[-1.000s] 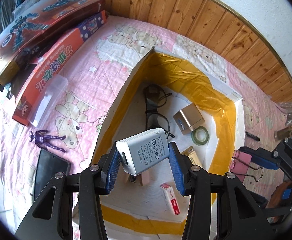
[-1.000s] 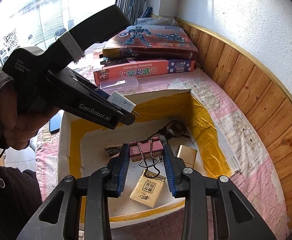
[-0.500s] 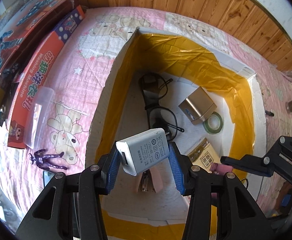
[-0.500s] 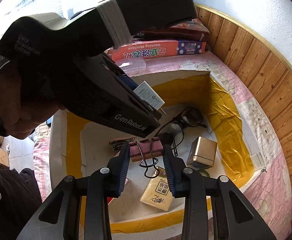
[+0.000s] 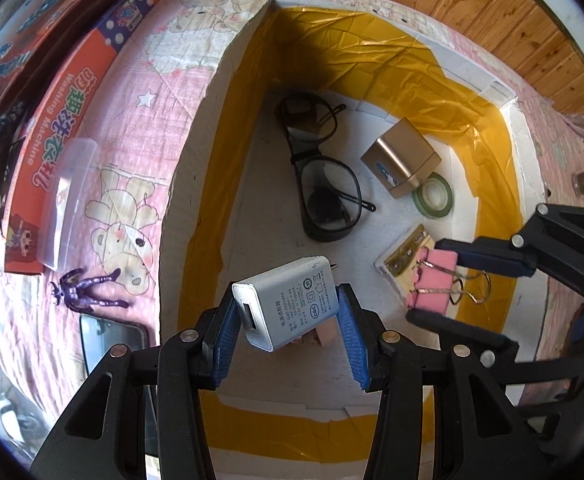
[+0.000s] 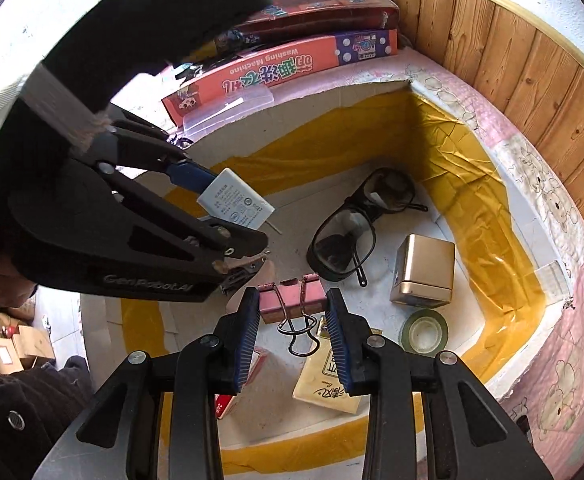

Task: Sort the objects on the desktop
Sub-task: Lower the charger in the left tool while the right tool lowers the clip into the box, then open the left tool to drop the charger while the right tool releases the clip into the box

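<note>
My left gripper (image 5: 288, 320) is shut on a grey-white USB charger (image 5: 288, 306) and hangs inside the white box with yellow tape (image 5: 196, 184), above its floor. The right gripper (image 6: 292, 308) is shut on a pink binder clip (image 6: 292, 298), whose wire handles dangle below. Both grippers show in each other's view: the right gripper (image 5: 438, 280) with the binder clip (image 5: 432, 280) sits to the right of the charger, and the left gripper (image 6: 228, 216) holds the charger (image 6: 236, 204) at upper left. On the box floor lie black glasses (image 5: 320, 172), a gold box (image 5: 402, 162), a green tape roll (image 5: 432, 196) and a yellow packet (image 5: 402, 256).
Outside the box on the pink bear-print cloth (image 5: 132, 92) lie an orange "Washing Machine" carton (image 5: 64, 128), a clear plastic case (image 5: 68, 200), a purple figurine (image 5: 84, 292) and a black phone (image 5: 112, 340). A wooden wall (image 6: 532, 76) borders the far side. A red-white small box (image 6: 228, 396) lies under the right gripper.
Both grippers have sunk lower into the box with their loads still held. The box floor and the glasses now look larger, and the right gripper with the clip has come nearer the left one.
</note>
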### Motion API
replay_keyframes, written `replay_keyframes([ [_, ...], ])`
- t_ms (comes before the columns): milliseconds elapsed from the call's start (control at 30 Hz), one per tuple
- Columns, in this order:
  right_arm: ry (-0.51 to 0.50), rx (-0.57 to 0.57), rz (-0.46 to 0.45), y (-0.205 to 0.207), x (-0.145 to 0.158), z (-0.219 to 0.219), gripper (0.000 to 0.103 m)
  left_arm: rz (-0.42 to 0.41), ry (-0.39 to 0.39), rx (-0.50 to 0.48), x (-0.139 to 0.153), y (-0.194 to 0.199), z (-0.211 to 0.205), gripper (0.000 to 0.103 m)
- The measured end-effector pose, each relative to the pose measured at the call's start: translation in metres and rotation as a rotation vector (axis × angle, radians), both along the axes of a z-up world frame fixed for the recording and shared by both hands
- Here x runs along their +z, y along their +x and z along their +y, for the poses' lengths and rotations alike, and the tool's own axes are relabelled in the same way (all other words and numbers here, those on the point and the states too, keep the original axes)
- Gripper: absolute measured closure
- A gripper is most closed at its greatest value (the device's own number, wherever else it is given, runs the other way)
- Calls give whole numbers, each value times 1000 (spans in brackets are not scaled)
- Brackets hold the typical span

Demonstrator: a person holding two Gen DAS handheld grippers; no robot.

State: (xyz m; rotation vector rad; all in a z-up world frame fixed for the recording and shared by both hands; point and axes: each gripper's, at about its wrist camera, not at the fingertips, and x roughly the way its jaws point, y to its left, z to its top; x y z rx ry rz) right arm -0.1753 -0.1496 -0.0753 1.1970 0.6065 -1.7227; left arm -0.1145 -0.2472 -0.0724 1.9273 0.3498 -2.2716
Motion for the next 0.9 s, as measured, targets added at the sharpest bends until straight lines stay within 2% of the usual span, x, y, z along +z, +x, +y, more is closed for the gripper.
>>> replay_keyframes([
  [367,15,-16,-41,-16,-2,-16,68,-98,187,21,-8,43,12,55],
  [467,2,-20,-52,-20,1,-24,68,-119,209,40,-12,51,17,55],
  [700,-9,-43,-105,-35,2,-46,68,-132,203,85,-12,55,26,55],
  [900,10,-46,-118,-48,-5,-66,68,-107,198,100,-4,59,22,55],
])
